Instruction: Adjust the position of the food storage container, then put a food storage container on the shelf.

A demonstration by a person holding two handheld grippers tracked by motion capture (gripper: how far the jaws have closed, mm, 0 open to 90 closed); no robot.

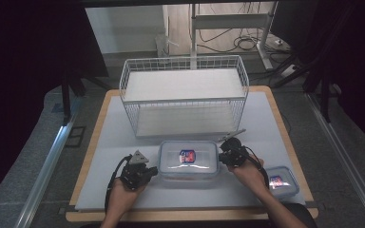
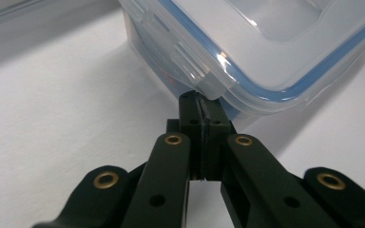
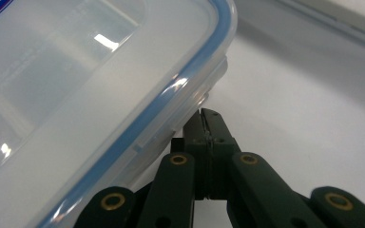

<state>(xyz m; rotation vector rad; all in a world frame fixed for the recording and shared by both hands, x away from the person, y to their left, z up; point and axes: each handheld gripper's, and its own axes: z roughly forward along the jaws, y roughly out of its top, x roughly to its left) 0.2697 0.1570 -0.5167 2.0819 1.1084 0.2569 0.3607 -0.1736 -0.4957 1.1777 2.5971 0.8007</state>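
Two hand-held grippers, left and right, jaws closed, pressed under opposite ends of lidded plastic container; lift into wire basket not begun.

Your black left gripper sits near and left, jaws pressed together and pointing right. Your black right gripper sits right, jaws closed too, pointing left, both forearms low.
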